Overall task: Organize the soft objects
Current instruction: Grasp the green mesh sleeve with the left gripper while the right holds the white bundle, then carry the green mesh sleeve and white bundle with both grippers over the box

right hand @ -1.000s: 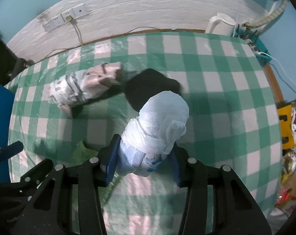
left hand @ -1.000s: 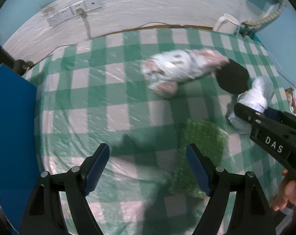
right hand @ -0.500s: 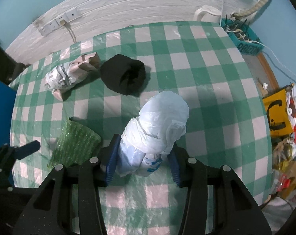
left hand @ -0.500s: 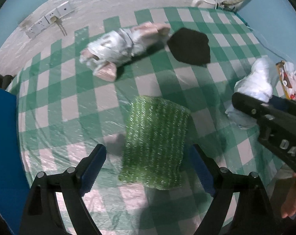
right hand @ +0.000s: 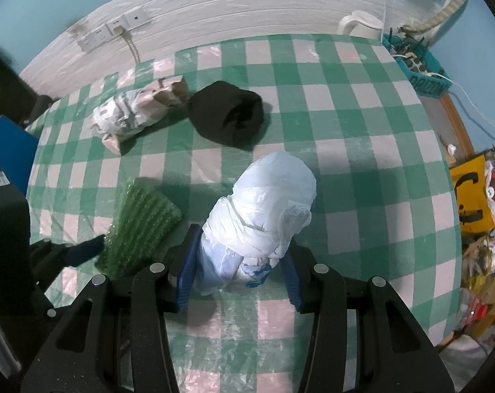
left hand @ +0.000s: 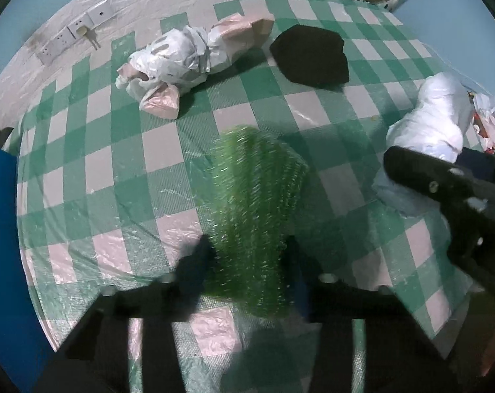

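Observation:
A green bubble-wrap sheet [left hand: 257, 190] lies on the green-checked tablecloth [left hand: 123, 177]. My left gripper [left hand: 247, 262] points down over its near end. The jaws are closing, and the blurred blue pads pinch the sheet, bunching it into a fan. In the right wrist view the sheet [right hand: 142, 226] shows with one left fingertip [right hand: 83, 249] against it. My right gripper [right hand: 239, 271] is shut on a white plastic-wrapped bundle [right hand: 267, 209], held above the cloth. A black soft lump [right hand: 227, 114] and a white-and-pink wrapped bundle [right hand: 132, 114] lie farther back.
A blue board [left hand: 1, 245] stands at the table's left edge. Wall sockets [right hand: 116, 29] with a plugged cable sit behind. A white kettle [right hand: 362, 26] and a teal basket [right hand: 417, 68] are at the back right corner. A yellow bag [right hand: 470, 196] and clutter lie beyond the right edge.
My left gripper moved over the green sheet, and its wide-open jaws came in on it and bunched it. The right gripper kept the white bundle and drifted a little.

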`<state>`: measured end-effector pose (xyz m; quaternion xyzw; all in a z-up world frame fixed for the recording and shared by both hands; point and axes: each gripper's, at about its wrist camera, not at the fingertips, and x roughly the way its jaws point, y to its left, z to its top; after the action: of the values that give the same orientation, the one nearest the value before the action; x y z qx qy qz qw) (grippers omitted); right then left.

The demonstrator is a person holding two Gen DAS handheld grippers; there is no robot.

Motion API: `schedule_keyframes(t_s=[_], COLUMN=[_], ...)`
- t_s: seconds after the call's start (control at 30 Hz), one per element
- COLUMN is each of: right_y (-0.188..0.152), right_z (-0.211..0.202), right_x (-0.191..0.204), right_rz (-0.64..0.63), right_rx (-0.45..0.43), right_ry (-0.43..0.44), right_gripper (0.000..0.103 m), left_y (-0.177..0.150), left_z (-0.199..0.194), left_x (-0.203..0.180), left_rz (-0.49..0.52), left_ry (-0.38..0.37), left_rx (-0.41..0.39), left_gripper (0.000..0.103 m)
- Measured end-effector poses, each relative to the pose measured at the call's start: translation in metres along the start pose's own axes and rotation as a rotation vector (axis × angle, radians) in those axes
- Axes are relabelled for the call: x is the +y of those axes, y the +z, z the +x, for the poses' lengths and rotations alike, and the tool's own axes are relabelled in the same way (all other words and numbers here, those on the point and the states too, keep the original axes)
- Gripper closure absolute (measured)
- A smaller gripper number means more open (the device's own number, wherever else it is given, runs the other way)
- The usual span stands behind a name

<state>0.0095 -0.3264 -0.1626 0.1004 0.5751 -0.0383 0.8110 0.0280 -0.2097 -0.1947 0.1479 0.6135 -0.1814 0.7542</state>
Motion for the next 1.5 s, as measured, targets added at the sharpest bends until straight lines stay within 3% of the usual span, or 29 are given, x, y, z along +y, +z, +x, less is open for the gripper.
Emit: schedule_keyframes(t_s=[0.17, 1.03, 1.5], right_y=[-0.001, -0.001, -0.008], right_z=[-0.001, -0.060, -0.090], right_x=[0.005, 0.048, 0.088], right_rz=[-0.029, -0.162, -0.272], right_rx=[-0.001, -0.112, -0.152], right_ry=[-0.002, 0.025, 0.037], right_gripper=[0.057, 0.057, 0.057], left_y=[0.003, -0.011, -0.025], left_z=[-0.005, -0.087, -0.114], left_x=[0.003, 0.041, 0.072], left_rz=[-0.012, -0.032, -0.087], left_ry=[0.007, 0.096, 0.128], left_rx=[-0.014, -0.184, -0.216], left_gripper=[0.079, 0.079, 0.079])
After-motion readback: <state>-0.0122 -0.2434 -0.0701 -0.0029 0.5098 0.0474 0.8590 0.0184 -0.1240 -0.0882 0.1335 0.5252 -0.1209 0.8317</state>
